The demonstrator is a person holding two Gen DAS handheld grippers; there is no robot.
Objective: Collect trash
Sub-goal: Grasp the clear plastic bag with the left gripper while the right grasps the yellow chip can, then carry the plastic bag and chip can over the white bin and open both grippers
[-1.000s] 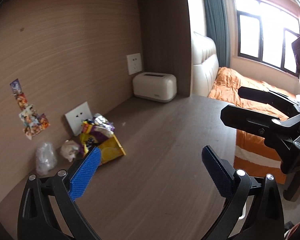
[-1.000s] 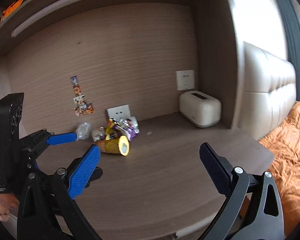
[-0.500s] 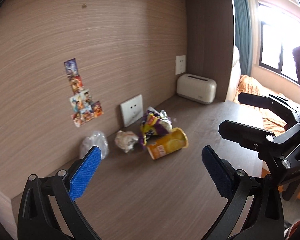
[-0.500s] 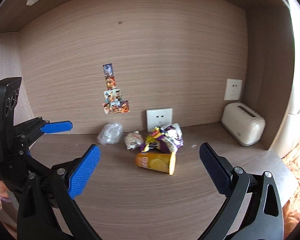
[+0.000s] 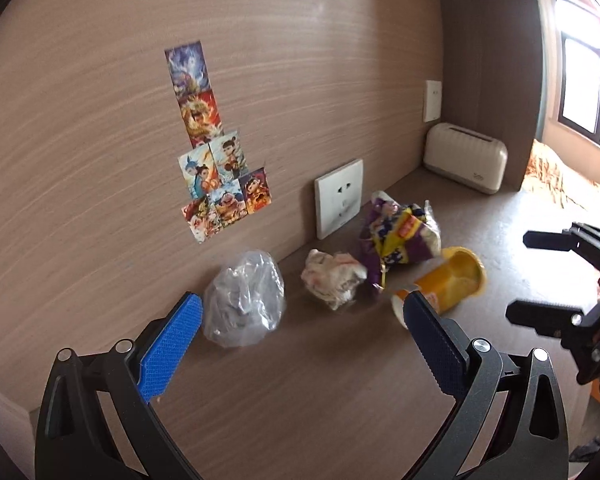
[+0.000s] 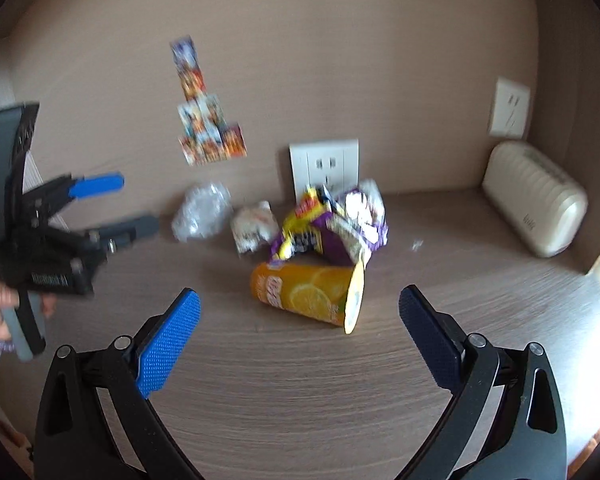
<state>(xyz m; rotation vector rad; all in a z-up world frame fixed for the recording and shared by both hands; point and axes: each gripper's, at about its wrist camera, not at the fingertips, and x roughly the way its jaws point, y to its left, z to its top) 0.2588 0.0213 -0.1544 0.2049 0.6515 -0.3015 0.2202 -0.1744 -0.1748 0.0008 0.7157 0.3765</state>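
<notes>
While hovering near the worktop (image 6: 300,400), left tool (image 5: 300,332) and right tool (image 6: 300,320) both gaping wide, gripping nothing. Trash lying far, along the wall: clear plastic bag (image 5: 242,304) ×1, left; crumpled paper wad (image 5: 332,278) ×1; purple snack wrapper (image 6: 332,228) ×1; orange cup (image 6: 308,292) ×1, tipped, nearest. Advisable: straddling the cup's body crosswise, squeezing lightly, avoiding crushing or rolling.
</notes>
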